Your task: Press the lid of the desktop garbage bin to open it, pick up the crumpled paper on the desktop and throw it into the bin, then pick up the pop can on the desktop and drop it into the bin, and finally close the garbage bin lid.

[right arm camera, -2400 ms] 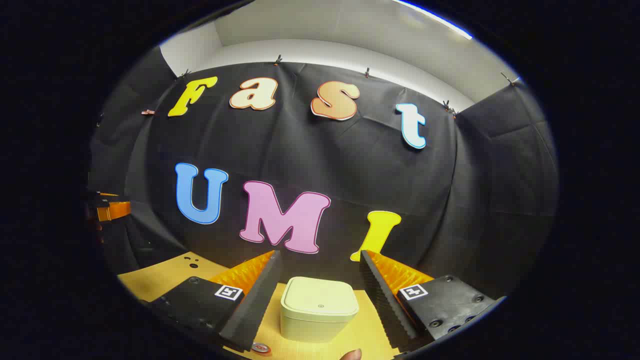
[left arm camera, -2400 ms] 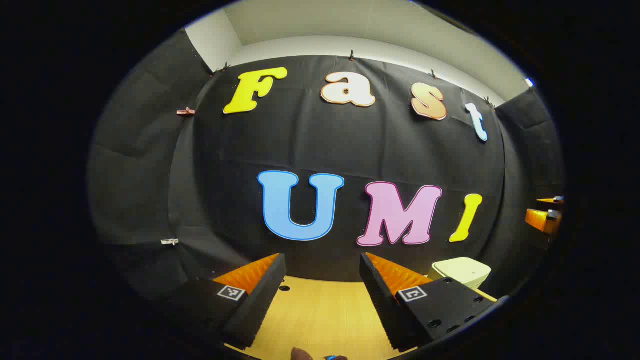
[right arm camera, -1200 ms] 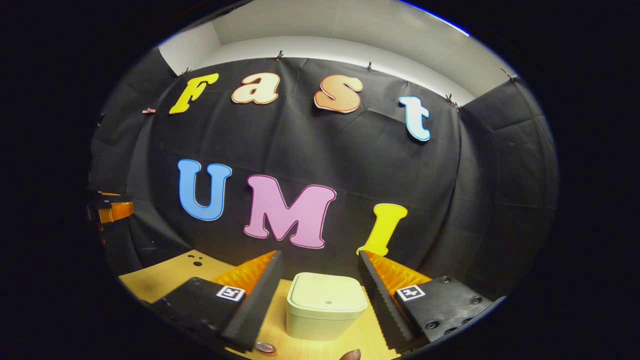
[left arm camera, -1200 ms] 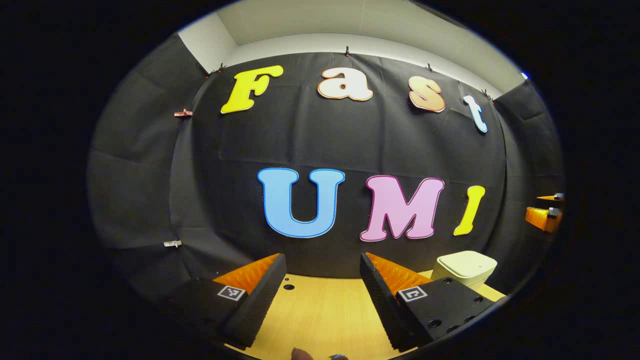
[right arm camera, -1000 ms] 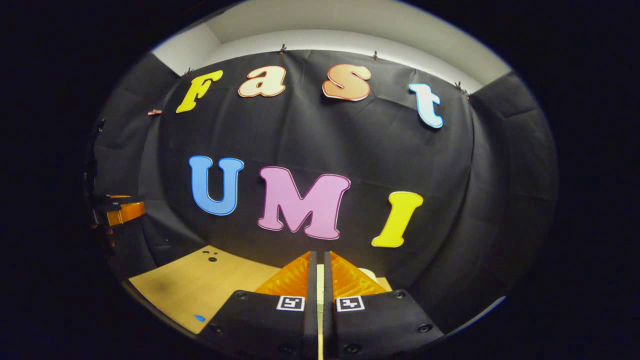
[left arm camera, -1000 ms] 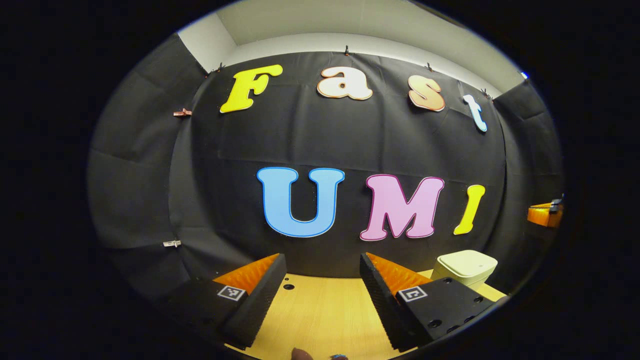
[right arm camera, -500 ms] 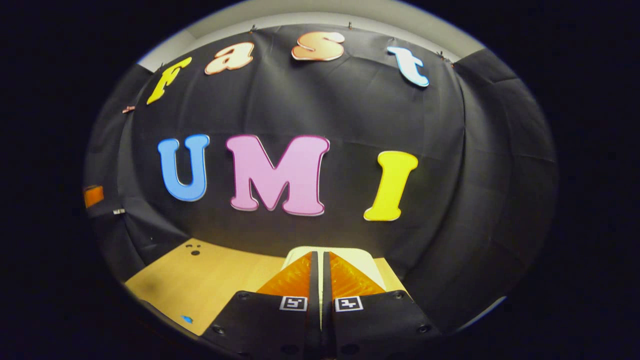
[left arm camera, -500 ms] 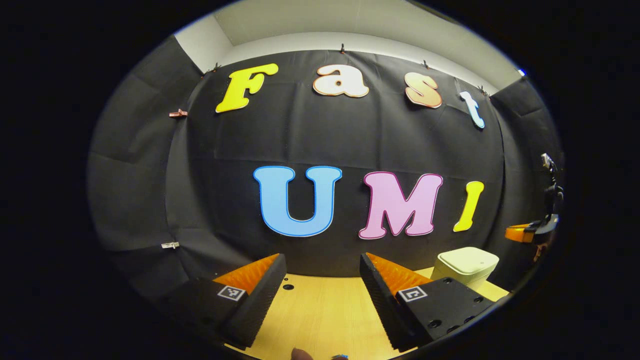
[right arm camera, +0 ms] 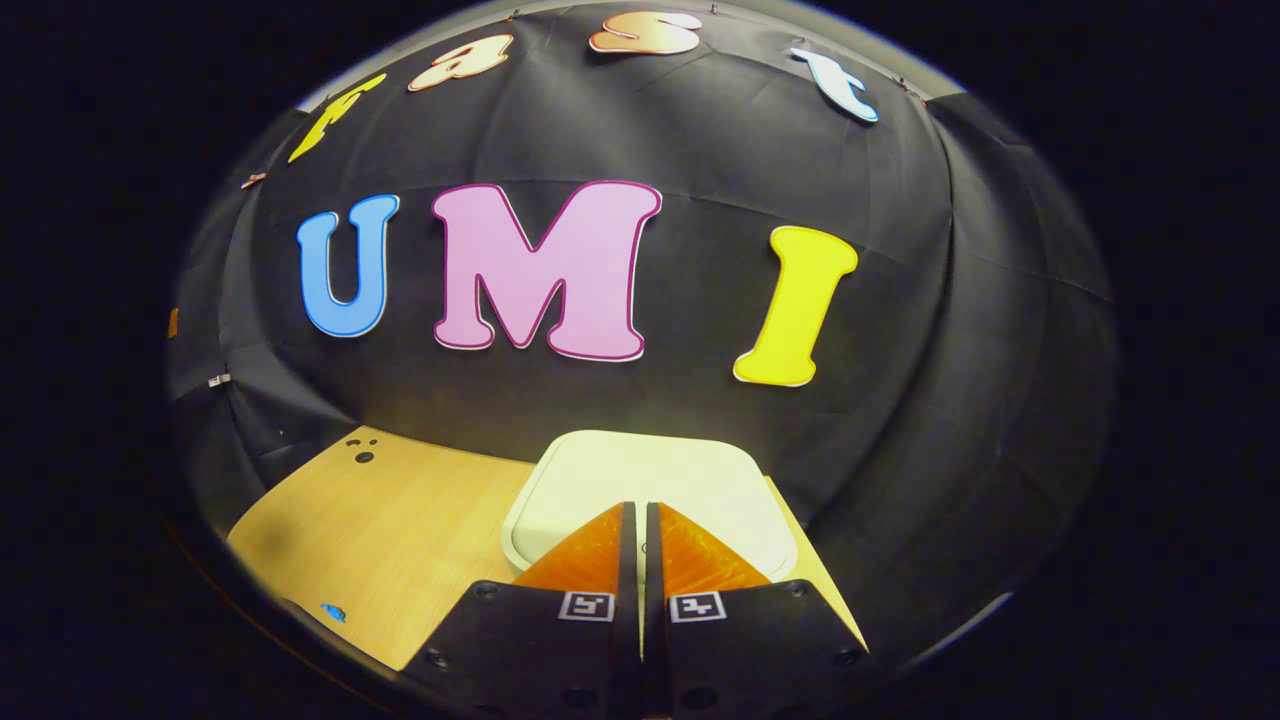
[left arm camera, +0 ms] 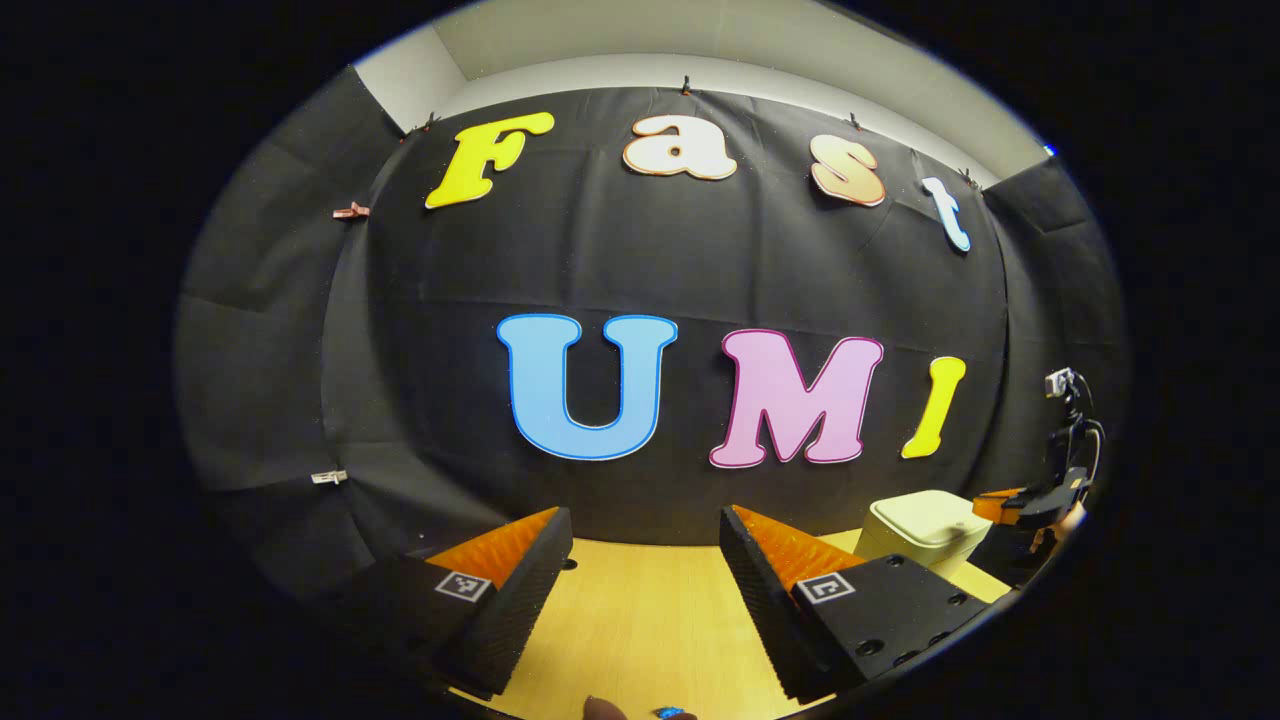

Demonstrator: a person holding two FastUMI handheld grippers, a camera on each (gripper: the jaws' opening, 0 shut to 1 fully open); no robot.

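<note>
The cream desktop bin (right arm camera: pixel 650 475) sits on the wooden table (right arm camera: pixel 400 530) with its lid down, right in front of my right gripper (right arm camera: pixel 640 508). That gripper is shut with nothing between its fingers, and its tips are over the near middle of the lid; I cannot tell whether they touch it. In the left gripper view the bin (left arm camera: pixel 925 520) stands at the far right, with the right gripper (left arm camera: pixel 1000 497) coming in over its right side. My left gripper (left arm camera: pixel 644 520) is open and empty above the bare table (left arm camera: pixel 640 620).
The black cloth wall rises just behind the bin and along the table's back edge. Small dark holes (right arm camera: pixel 360 450) mark the tabletop at back left. A small blue object (right arm camera: pixel 333 612) lies near the table's front left edge.
The right gripper went from open to shut, then moved forward and down until the bin lid lies just under its tips. The left gripper has barely moved.
</note>
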